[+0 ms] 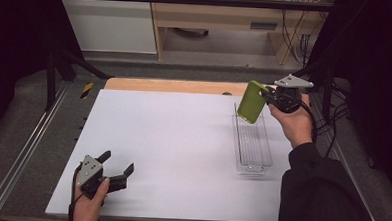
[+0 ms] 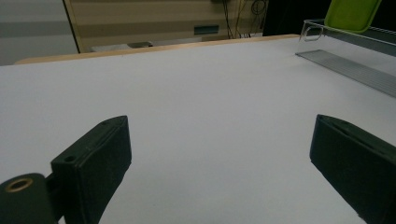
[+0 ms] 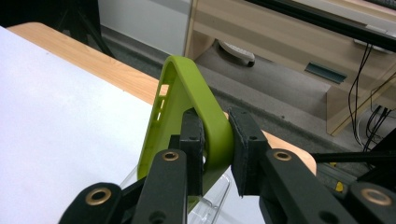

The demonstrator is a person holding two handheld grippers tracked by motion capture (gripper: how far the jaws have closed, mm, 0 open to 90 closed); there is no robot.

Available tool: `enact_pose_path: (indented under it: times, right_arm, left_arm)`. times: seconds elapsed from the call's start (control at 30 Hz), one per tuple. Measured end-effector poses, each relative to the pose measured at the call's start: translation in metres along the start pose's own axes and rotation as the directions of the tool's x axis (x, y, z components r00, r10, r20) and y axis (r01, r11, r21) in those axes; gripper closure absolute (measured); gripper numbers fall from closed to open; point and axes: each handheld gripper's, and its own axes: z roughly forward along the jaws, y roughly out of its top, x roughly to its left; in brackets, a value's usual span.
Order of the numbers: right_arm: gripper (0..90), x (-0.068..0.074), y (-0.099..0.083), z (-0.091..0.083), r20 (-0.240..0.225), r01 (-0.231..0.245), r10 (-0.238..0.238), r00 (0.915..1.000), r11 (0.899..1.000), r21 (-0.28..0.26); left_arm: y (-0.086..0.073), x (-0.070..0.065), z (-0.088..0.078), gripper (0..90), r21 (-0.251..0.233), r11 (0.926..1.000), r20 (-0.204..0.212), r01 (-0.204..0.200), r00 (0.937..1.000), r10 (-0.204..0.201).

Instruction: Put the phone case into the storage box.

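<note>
over clear tray (image 1: pixel 253 143) | right gripper (image 1: pixel 268 95) fingers clamp green phone case (image 1: pixel 252 102), lower end hidden | left gripper (image 1: pixel 117 166) fingers wide

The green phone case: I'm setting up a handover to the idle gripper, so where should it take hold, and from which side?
Probably the free lower end of the green phone case, from the table side. The right gripper pinches its top rim; the rest hangs tilted over the clear tray, thin walls exposed.

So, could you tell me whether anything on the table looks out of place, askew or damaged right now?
Nothing stands out. The clear tray sits flat near the table's right edge, unbroken. The green phone case hangs tilted above the tray's far end, but only because the right claw pinches its edge. The left claw rests open.
</note>
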Motion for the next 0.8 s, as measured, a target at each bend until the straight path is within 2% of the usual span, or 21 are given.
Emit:
enact_pose_path:
  times: [0.33, 0.8]
  right_arm:
    - [76.5, 0.0, -0.008, 0.022, 0.004, 0.016, -0.016, 0.9999, 0.999, 0.044]
    - [76.5, 0.0, -0.017, 0.046, -0.006, 0.021, -0.021, 0.9998, 0.998, 0.065]
  left_arm:
    - [-0.001, 0.0, 0.001, 4.9, 0.006, 1.0, 0.002, -0.002, 1.0, 0.002]
    - [-0.001, 0.0, 0.003, 4.9, 0.012, 0.9999, 0.004, -0.009, 1.0, 0.009]
